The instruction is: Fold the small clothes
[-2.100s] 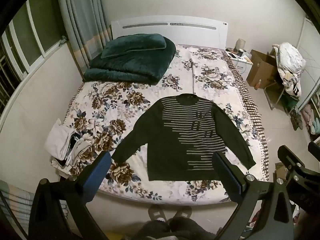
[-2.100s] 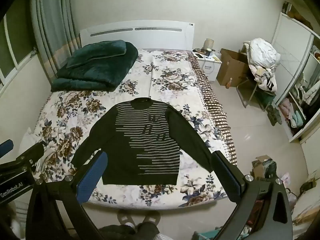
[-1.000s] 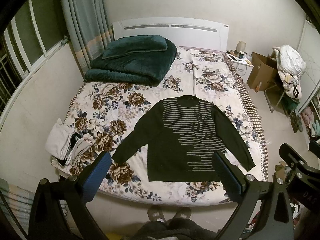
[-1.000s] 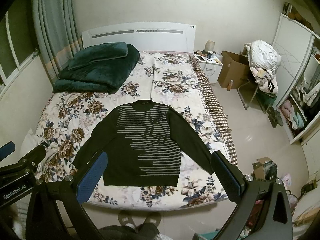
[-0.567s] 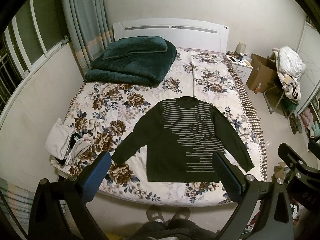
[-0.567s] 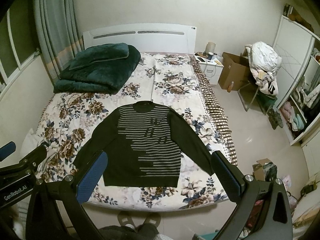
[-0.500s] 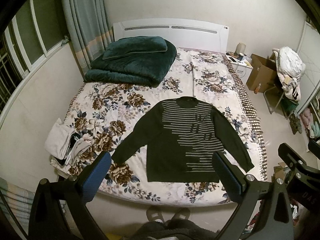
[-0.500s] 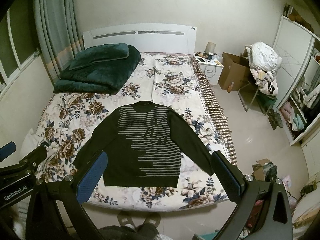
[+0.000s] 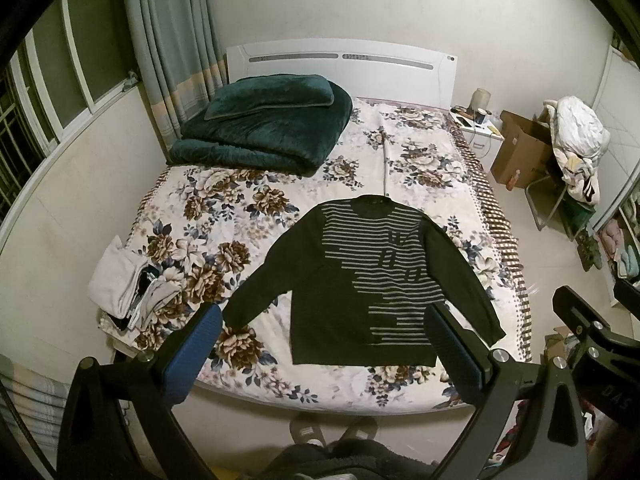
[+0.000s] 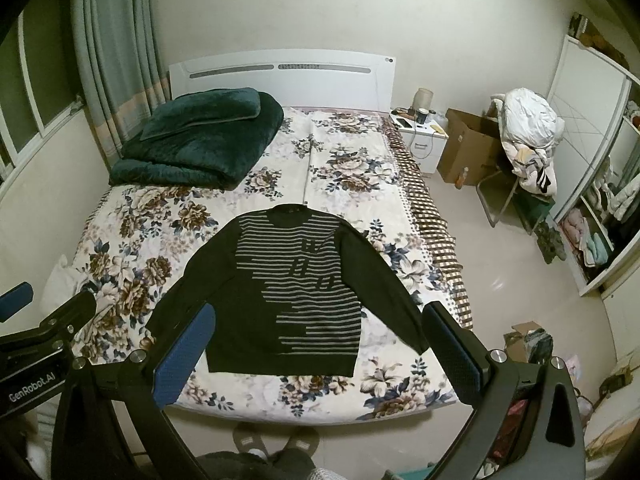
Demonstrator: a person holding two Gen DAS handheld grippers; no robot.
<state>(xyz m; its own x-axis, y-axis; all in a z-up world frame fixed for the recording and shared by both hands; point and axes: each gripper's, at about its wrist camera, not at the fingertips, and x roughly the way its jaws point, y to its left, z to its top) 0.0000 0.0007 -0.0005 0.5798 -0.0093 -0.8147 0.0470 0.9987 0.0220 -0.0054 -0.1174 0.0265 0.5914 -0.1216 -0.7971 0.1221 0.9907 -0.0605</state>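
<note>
Black hand-held gripper (image 9: 324, 350) frames, blue pads (image 9: 192, 354), silver screws.

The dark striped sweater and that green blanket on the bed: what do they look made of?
The sweater looks like a fine knit, probably wool or acrylic: matte, lying limp and flat, with woven-in pale stripes. The green blanket looks like plush velvet or fleece: thick, puffy folds with a soft sheen on the ridges. Exact fibres cannot be told.
</note>
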